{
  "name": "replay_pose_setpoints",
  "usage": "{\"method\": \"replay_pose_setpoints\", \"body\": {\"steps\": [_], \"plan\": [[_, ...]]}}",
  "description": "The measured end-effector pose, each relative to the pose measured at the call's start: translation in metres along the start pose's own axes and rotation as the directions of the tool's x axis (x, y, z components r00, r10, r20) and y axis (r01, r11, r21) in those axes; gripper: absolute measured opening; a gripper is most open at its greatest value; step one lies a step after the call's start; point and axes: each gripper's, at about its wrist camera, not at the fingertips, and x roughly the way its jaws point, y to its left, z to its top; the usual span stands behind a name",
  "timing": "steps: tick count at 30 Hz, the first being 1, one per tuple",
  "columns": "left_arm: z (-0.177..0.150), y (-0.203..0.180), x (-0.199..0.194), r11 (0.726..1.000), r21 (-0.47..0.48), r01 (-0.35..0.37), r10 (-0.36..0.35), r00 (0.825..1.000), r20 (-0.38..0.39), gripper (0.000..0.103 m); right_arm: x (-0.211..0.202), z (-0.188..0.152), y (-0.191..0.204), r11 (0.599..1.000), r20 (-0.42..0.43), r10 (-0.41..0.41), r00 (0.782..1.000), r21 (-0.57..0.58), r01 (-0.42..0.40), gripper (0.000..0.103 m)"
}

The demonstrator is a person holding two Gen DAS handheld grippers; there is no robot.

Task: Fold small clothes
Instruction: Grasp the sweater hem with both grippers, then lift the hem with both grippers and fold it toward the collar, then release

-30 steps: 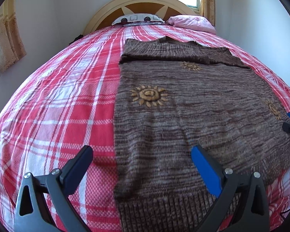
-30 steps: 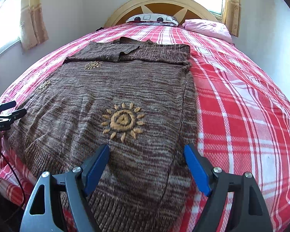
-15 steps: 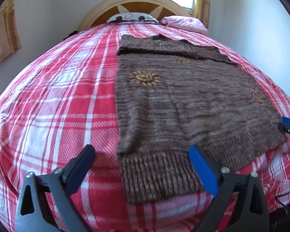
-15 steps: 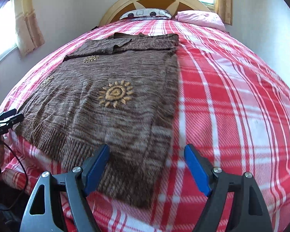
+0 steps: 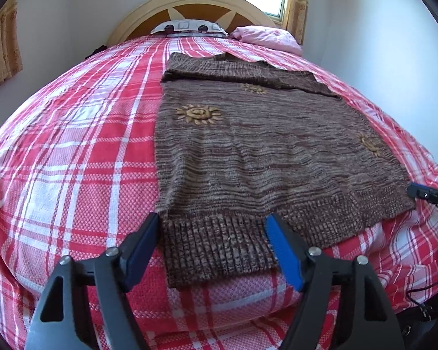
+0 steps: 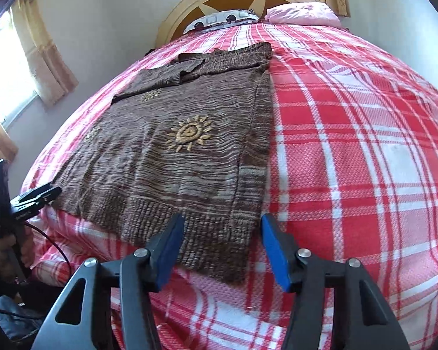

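Observation:
A brown knit sweater [image 5: 248,157] with tan sun motifs lies flat on the red plaid bed, sleeves folded across its top. Its ribbed hem hangs at the bed's near edge. My left gripper [image 5: 213,233] is open, its blue pads on either side of the hem's left corner, just above it. My right gripper [image 6: 220,234] is open, straddling the hem's right corner of the sweater [image 6: 175,151]. Each gripper also shows at the edge of the other's view: the right one [image 5: 429,197], the left one [image 6: 35,197].
The bed [image 5: 73,160] has a red-and-white plaid cover and a rounded wooden headboard [image 5: 195,3]. A patterned pillow [image 5: 187,27] and a pink pillow [image 5: 265,38] lie at the head. Curtained windows flank the room. A cable hangs off the bed's near edge [image 6: 52,242].
Both grippers have pulled back toward the bed's near edge and dropped lower. They now sit at the sweater's hem corners instead of over its body. Both stay open.

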Motion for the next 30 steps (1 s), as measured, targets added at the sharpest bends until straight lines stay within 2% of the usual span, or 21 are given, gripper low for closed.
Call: {"method": "replay_pose_setpoints", "body": {"steps": [1, 2, 3, 4, 5, 10, 15, 18, 25, 30], "plan": [[0.0, 0.0, -0.001, 1.0, 0.002, 0.004, -0.004, 1.0, -0.001, 0.066, 0.001, 0.0, 0.002, 1.0, -0.001, 0.003, 1.0, -0.005, -0.003, 0.032], [0.0, 0.0, -0.002, 1.0, 0.002, 0.009, -0.009, 1.0, 0.0, 0.055, 0.001, 0.0, 0.003, 1.0, -0.002, 0.006, 1.0, -0.009, -0.006, 0.023], [0.0, 0.001, -0.003, 1.0, -0.001, 0.02, -0.02, 1.0, 0.001, 0.047, 0.002, -0.001, 0.002, 1.0, -0.005, 0.022, 1.0, -0.005, -0.022, 0.009], [0.001, 0.002, -0.004, 1.0, -0.003, 0.031, -0.031, 1.0, -0.001, 0.033, 0.001, -0.001, 0.002, 0.999, -0.005, 0.035, 0.999, -0.003, -0.035, 0.008], [0.001, 0.003, -0.005, 0.999, -0.003, 0.043, -0.043, 0.999, -0.004, 0.026, 0.001, 0.0, 0.0, 0.999, -0.008, 0.048, 0.999, -0.002, -0.048, 0.008], [0.004, 0.016, -0.008, 0.994, -0.05, 0.098, -0.098, 0.995, 0.002, 0.01, -0.006, 0.003, -0.007, 0.993, 0.021, 0.116, 0.993, 0.033, -0.117, 0.006], [0.008, 0.026, -0.014, 0.968, -0.147, 0.203, -0.199, 0.979, 0.043, 0.009, -0.019, 0.011, -0.012, 0.963, 0.103, 0.247, 0.963, 0.084, -0.256, 0.006], [0.015, 0.027, -0.021, 0.947, -0.182, 0.264, -0.253, 0.964, 0.078, 0.009, -0.022, 0.015, -0.021, 0.929, 0.147, 0.316, 0.937, 0.152, -0.337, 0.006], [0.042, 0.028, -0.037, 0.935, -0.171, 0.312, -0.286, 0.945, 0.157, 0.009, -0.033, 0.03, -0.027, 0.874, 0.232, 0.396, 0.889, 0.204, -0.442, 0.006], [0.065, 0.037, -0.035, 0.916, -0.201, 0.349, -0.311, 0.93, 0.195, 0.009, -0.036, 0.046, -0.029, 0.847, 0.277, 0.421, 0.864, 0.221, -0.483, 0.006]]}}
